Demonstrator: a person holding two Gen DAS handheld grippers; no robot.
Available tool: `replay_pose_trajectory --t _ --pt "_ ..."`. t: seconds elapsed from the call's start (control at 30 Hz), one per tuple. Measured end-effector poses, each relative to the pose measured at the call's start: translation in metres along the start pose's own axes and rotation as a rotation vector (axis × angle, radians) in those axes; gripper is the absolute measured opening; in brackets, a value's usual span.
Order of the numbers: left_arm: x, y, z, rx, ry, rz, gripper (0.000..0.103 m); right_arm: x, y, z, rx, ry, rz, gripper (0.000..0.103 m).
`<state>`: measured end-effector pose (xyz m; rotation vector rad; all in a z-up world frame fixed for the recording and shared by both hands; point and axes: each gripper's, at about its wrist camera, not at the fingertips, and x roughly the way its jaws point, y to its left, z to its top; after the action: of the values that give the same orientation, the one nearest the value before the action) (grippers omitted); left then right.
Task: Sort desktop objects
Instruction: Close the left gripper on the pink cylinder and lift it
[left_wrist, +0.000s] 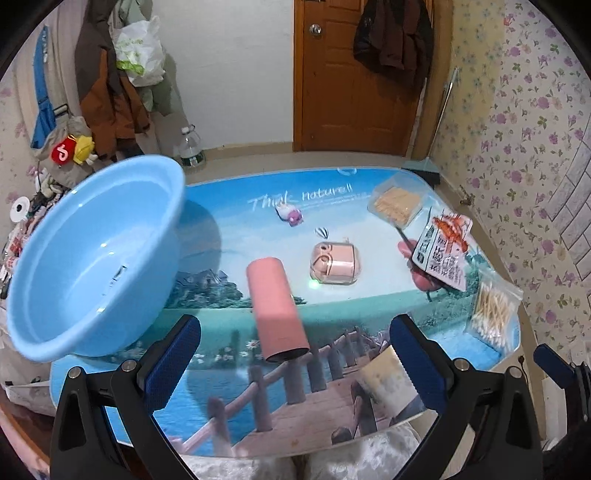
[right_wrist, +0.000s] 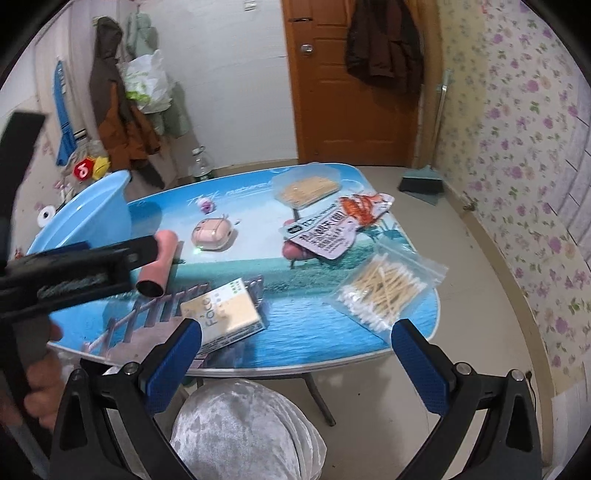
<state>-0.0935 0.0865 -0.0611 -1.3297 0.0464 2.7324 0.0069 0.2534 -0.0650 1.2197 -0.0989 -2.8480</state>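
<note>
My left gripper (left_wrist: 295, 363) is open above the table's near edge, with the near end of a pink cylinder (left_wrist: 277, 306) lying between and just beyond its fingers, untouched. A light blue basin (left_wrist: 92, 258) stands at the table's left side. My right gripper (right_wrist: 297, 365) is open past the near right edge, holding nothing; a tissue pack (right_wrist: 225, 314) lies just beyond its left finger. Further out are a pink earbud case (left_wrist: 334, 264), a snack packet (right_wrist: 332, 229), a bag of cotton swabs (right_wrist: 384, 291), a clear box of toothpicks (right_wrist: 306, 190) and a small purple toy (left_wrist: 290, 216).
The table (left_wrist: 229, 229) has a printed lake scene and rounded corners. A person's knee in pale fabric (right_wrist: 243, 428) sits under the near edge. Coats hang on the left wall and on the door (left_wrist: 354, 74). A dustpan (right_wrist: 421, 184) lies on the floor at right.
</note>
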Motion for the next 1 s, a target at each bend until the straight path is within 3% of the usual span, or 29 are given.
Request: replay_pose_trajectory --t 0.3,0.4,0.53,0.67,0.8,0.9,1.0 --pt "0.044 0.005 0.000 -0.053 0.100 -0.010 0.098 0.022 0.004 -0.005 -0.026 0.033 0.054 0.103" --pt "0.052 0.005 0.001 -0.055 0.119 -0.015 0.089 0.026 0.005 -0.005 -0.023 0.043 0.062 0.103" --pt "0.063 0.008 -0.002 -0.069 0.158 -0.021 0.065 0.030 0.005 -0.003 -0.020 0.047 0.064 0.103" --pt "0.065 0.007 -0.003 -0.053 0.146 -0.013 0.057 0.033 0.007 -0.003 -0.024 0.049 0.067 0.103" --pt "0.065 0.003 -0.004 -0.022 0.123 0.008 0.056 0.034 0.010 -0.004 -0.028 0.056 0.071 0.103" --pt "0.064 0.005 -0.004 -0.018 0.103 0.006 0.038 0.035 0.011 -0.005 -0.028 0.058 0.072 0.103" --pt "0.064 0.008 -0.003 -0.020 0.099 -0.020 0.035 0.035 0.012 -0.005 -0.032 0.060 0.072 0.103"
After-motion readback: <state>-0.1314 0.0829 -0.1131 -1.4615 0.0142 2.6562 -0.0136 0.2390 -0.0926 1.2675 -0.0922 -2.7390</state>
